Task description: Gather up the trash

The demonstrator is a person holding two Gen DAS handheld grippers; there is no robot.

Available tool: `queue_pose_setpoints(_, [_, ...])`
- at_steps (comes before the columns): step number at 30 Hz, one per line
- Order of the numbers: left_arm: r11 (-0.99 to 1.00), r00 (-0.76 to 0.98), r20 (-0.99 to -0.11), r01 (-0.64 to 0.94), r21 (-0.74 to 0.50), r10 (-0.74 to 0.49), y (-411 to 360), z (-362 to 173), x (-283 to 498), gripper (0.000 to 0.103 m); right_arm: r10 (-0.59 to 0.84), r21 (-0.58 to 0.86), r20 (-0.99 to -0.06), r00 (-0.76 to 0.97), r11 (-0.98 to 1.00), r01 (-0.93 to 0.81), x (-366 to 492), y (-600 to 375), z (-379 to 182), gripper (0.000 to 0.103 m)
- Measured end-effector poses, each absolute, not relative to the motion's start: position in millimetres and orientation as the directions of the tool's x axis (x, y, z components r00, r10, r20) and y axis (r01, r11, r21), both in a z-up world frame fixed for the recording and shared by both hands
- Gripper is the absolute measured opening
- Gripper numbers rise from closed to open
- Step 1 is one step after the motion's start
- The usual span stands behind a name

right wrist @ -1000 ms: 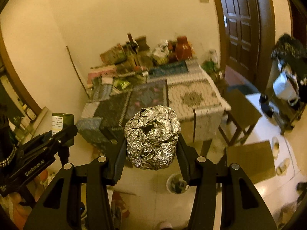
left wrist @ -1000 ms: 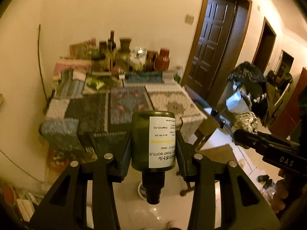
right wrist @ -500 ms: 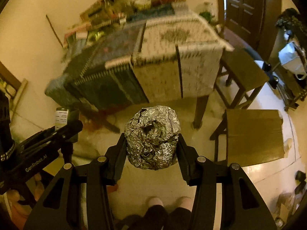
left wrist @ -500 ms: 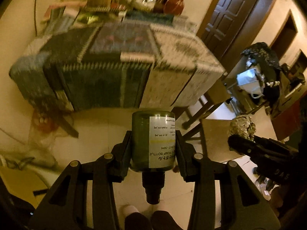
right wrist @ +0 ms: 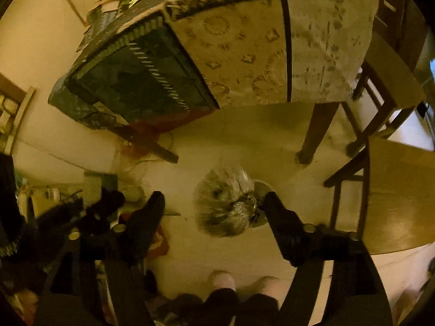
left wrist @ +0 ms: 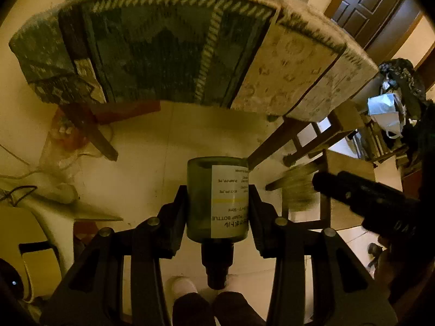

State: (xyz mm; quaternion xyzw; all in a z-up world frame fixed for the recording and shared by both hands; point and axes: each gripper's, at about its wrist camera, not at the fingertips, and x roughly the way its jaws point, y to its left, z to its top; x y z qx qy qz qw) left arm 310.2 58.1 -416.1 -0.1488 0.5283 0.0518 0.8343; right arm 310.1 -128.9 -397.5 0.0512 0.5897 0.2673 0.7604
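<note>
My left gripper (left wrist: 217, 198) is shut on a green pump bottle (left wrist: 217, 198) with a white label, held upside down over the floor. My right gripper (right wrist: 214, 203) is open, its jaws wide apart. A crumpled foil ball (right wrist: 225, 203) is blurred between them, touching neither finger, falling over a small round bin (right wrist: 261, 206) on the floor. In the left wrist view the blurred foil ball (left wrist: 297, 190) shows just ahead of the right gripper's tip (left wrist: 326, 182).
A table (left wrist: 285, 62) draped with patterned cloths stands ahead. Wooden stools (right wrist: 397, 190) stand at the right. Clutter and cables (left wrist: 40, 184) lie at the left. My feet (right wrist: 223, 279) are on the tiled floor below.
Both grippers have tilted down toward the floor. My right gripper has opened and let go of the foil ball, which is dropping. The left still holds the bottle.
</note>
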Motion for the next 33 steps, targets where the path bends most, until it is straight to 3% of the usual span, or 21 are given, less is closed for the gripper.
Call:
queue_pose_setpoints(11, [0.956, 0.360, -0.925, -0.205, -0.208, -0.124, 26.1, -462.6, 345.8, 0.041, 0.375, 0.296, -0.904, 0.207, 0.896, -0.331, 316.5, -160.0, -404.3, 0.072])
queue_pose_setpoints(12, [0.956, 0.347, -0.929, -0.205, -0.209, -0.129, 23.9, -464.1, 349.6, 0.045, 0.372, 0.295, -0.904, 0.210, 0.899, -0.325, 316.7, -164.0, -401.7, 0.072])
queue_pose_setpoints(13, [0.956, 0.316, -0.940, -0.211, -0.201, -0.128, 21.2, -468.0, 355.0, 0.058, 0.372, 0.295, -0.904, 0.212, 0.900, -0.323, 317.9, -166.2, -400.3, 0.072])
queue_pose_setpoints(17, [0.962, 0.293, -0.951, -0.218, -0.167, -0.099, 16.7, -463.3, 360.0, 0.061, 0.377, 0.293, -0.897, 0.229, 0.898, -0.328, 315.0, -173.1, -380.0, 0.073])
queue_pose_setpoints(24, [0.968, 0.344, -0.938, -0.217, -0.123, -0.042, 10.7, -401.1, 335.1, 0.061, 0.405, 0.291, -0.873, 0.271, 0.880, -0.374, 303.5, -179.8, -329.3, 0.072])
queue_pose_setpoints(33, [0.974, 0.508, -0.861, -0.191, -0.121, -0.008, 0.0, -265.6, 276.6, 0.061, 0.444, 0.256, -0.797, 0.410, 0.863, -0.436, 267.2, -193.1, -218.2, 0.072])
